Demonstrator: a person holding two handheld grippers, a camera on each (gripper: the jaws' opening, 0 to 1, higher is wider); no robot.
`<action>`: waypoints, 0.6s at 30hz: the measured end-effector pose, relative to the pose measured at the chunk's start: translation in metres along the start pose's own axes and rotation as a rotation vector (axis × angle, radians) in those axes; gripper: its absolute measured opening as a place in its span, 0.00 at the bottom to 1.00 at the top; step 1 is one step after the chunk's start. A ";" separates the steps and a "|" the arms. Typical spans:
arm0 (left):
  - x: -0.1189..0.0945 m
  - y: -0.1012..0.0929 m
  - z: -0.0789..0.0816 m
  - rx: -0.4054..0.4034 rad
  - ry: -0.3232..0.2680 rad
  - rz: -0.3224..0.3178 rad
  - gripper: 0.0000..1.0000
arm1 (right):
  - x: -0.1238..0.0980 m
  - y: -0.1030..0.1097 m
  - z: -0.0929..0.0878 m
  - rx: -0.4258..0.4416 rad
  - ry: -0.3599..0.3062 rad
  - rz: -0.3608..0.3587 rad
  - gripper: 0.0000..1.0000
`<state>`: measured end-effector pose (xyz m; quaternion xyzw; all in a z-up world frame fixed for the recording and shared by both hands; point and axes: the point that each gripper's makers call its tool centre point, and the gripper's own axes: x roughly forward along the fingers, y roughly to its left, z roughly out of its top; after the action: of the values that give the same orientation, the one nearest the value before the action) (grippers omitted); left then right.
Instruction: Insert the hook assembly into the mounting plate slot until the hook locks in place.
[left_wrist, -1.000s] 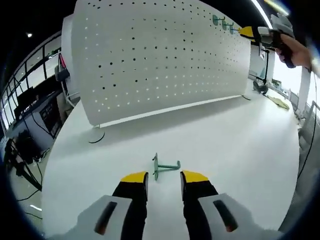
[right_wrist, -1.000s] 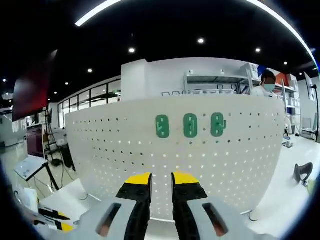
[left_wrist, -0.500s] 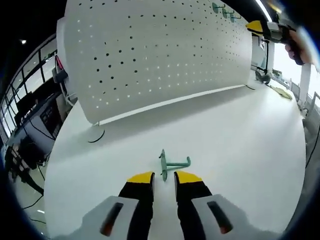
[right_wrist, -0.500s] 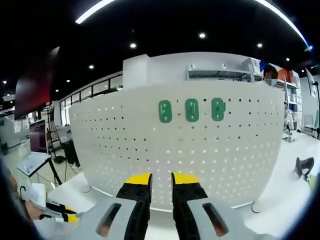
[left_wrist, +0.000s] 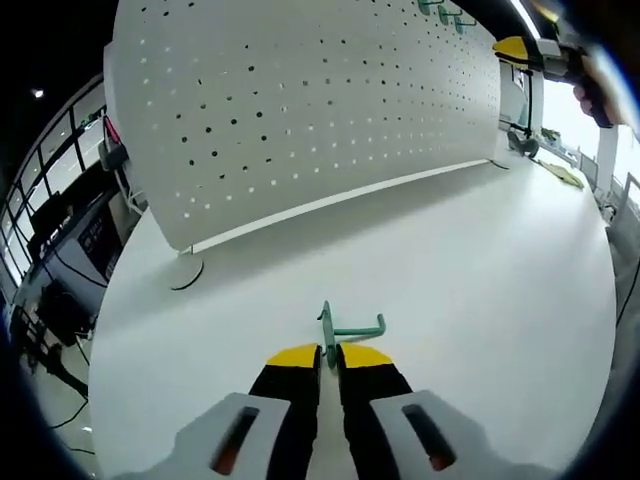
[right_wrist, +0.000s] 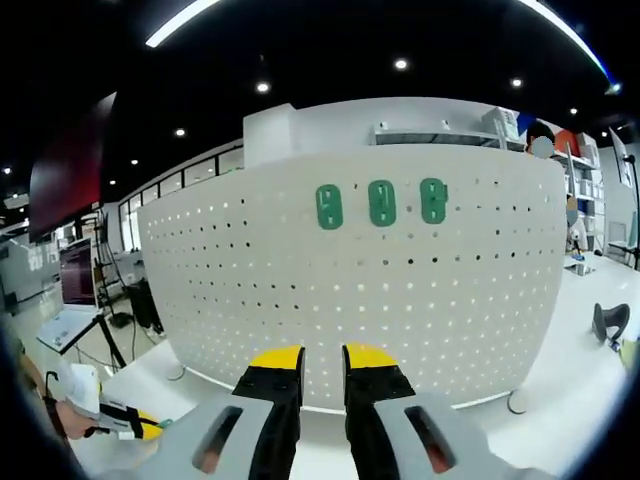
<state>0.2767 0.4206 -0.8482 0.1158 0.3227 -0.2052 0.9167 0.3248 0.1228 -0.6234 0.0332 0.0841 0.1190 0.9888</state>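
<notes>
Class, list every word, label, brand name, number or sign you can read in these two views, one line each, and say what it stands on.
None: no readable text in either view.
Pegboard: holes alone, no lettering.
Three green mounting plates: no markings readable.
Green hook on the table: plain.
Left gripper and right gripper: yellow tips, no labels.
Background shelves: too small and blurred to read.

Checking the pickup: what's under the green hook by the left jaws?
The hook lies on the bare white table, its plate end between the left gripper jaws. The contact there is hidden.
</notes>
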 end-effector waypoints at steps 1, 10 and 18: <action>0.000 0.001 -0.001 -0.006 0.004 -0.001 0.07 | 0.000 0.000 0.000 0.001 0.002 0.000 0.14; 0.000 -0.004 -0.002 -0.029 0.010 -0.022 0.04 | -0.003 -0.006 -0.001 0.011 -0.001 -0.010 0.14; -0.007 -0.010 0.004 -0.057 -0.014 -0.041 0.04 | -0.003 -0.002 -0.005 0.016 0.009 0.004 0.14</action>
<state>0.2695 0.4119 -0.8413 0.0813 0.3242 -0.2156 0.9175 0.3212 0.1202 -0.6275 0.0407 0.0892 0.1203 0.9879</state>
